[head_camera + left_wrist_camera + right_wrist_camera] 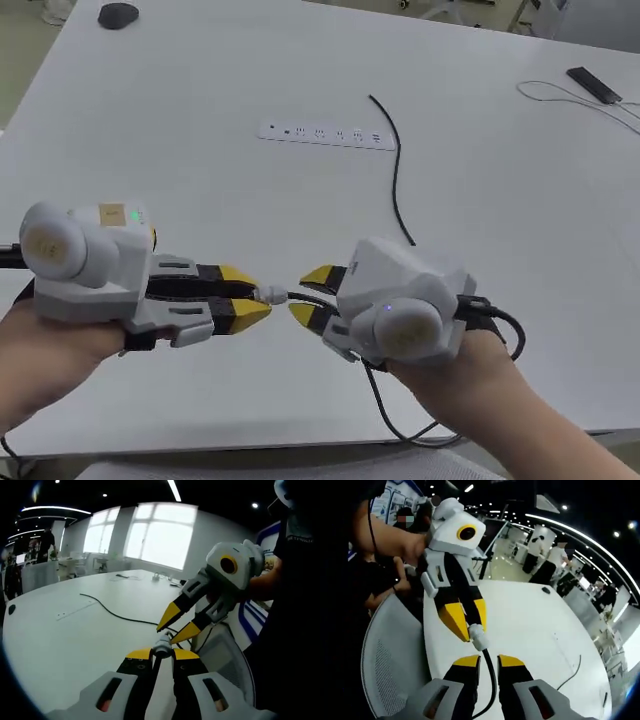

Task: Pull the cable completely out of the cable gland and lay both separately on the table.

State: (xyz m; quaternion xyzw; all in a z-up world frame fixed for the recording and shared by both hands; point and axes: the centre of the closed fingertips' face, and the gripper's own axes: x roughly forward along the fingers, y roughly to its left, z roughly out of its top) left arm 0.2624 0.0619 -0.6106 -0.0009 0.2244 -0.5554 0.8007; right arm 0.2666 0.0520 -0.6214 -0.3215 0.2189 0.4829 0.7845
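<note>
The cable gland is partly covered by the tips of the left hand-held gripper, and the cable is cut off by the right gripper view's bottom edge.

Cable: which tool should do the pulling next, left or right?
Right. The right tool straddles the cable just behind the cable gland, jaws open; the left tool pinches the gland, anchoring it.

A white power strip lies on the table, a black mouse well apart near its far edge.
</note>
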